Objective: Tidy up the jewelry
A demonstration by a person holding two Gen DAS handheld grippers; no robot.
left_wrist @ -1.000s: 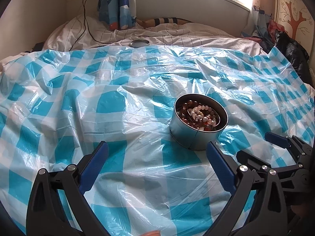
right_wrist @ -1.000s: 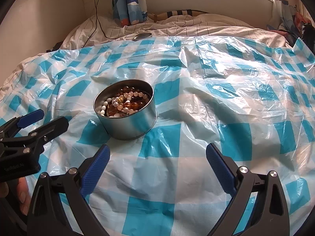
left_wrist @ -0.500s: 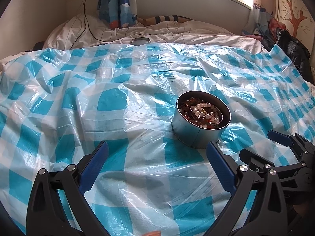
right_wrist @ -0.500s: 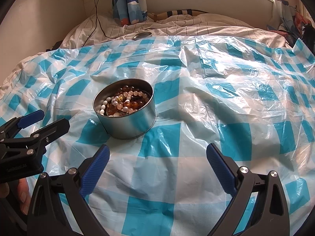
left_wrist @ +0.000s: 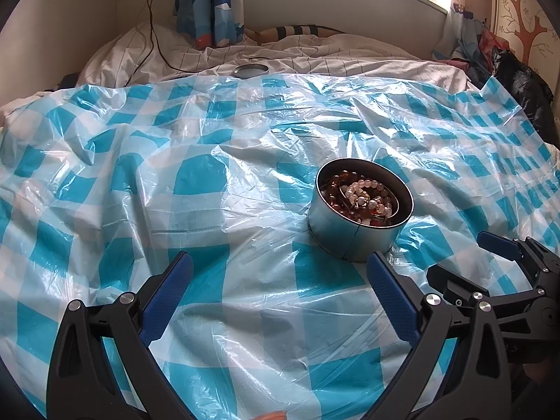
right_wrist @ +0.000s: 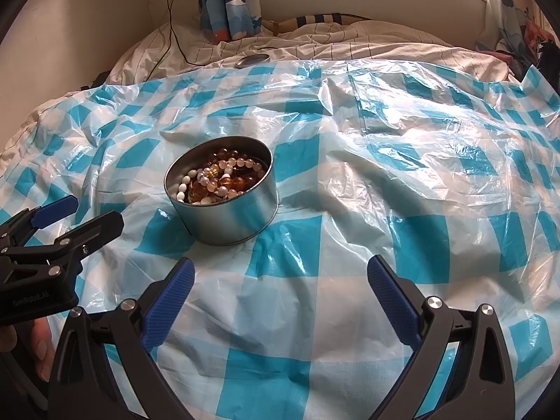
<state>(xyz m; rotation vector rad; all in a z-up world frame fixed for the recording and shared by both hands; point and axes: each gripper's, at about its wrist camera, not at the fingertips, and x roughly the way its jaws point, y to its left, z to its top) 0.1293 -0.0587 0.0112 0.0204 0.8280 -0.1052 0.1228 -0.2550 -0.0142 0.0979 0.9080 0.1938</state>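
A round open metal tin (left_wrist: 353,234) stands on the blue-and-white checked plastic sheet (left_wrist: 210,189). It holds a tangle of amber, white and pink bead bracelets (left_wrist: 364,199). In the right wrist view the tin (right_wrist: 227,217) is ahead and to the left, with the beads (right_wrist: 220,182) inside. My left gripper (left_wrist: 280,280) is open and empty, just short of the tin and to its left. My right gripper (right_wrist: 280,280) is open and empty, short of the tin and to its right. Each gripper shows at the edge of the other's view.
The tin's lid (left_wrist: 250,70) lies far back at the sheet's edge on the striped bedding (left_wrist: 315,56). A black cable (left_wrist: 154,28) runs down from the wall. Curtains (left_wrist: 210,3) hang behind. Dark bags (left_wrist: 521,84) sit at the far right.
The left wrist view has shifted slightly, so the tin sits a little further right and lower in it. The right gripper has barely moved. Both stay open.
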